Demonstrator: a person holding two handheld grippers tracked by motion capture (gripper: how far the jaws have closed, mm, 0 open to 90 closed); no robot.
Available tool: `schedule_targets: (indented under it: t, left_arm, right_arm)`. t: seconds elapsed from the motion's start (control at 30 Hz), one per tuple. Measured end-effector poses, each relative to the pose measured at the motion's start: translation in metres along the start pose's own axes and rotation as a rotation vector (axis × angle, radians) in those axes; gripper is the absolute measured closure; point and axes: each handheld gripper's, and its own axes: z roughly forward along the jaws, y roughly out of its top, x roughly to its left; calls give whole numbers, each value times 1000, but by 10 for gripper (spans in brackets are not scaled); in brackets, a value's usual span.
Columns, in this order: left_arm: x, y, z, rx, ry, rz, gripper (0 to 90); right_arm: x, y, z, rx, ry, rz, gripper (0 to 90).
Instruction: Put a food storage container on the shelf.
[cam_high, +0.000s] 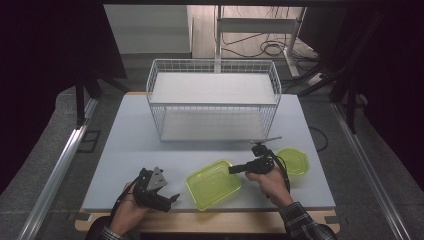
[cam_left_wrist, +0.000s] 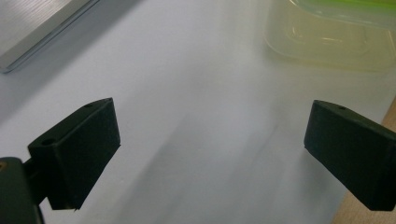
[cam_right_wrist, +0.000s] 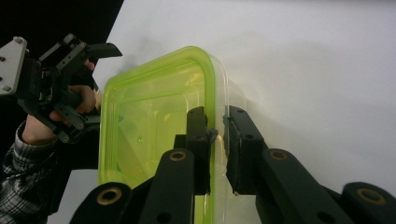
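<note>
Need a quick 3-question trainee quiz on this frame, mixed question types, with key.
1. True or false: the right gripper has its jaws closed on the rim of the green rectangular container.
2. Multiple choice: how do the left gripper jaws stand? A) apart, over bare table, nothing between them B) shut on the container C) clamped on the wire basket
3. Fill in: behind the container, farther from the person, stands a white wire ____, and a green ____ lies just right of the right hand.

Key: 1 true; 2 A; 3 basket, lid
</note>
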Motion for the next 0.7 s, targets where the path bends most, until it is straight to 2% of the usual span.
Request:
schedule_targets:
  t: [0.37, 0.7]
  left_arm:
    - [3, -1, 0, 8, 17, -18, 30]
    - [5, -2, 0, 15, 29, -32, 25]
  right_arm:
    - [2, 4, -20, -83, 9, 4, 800]
    - [6, 16, -35, -152, 20, 2, 799]
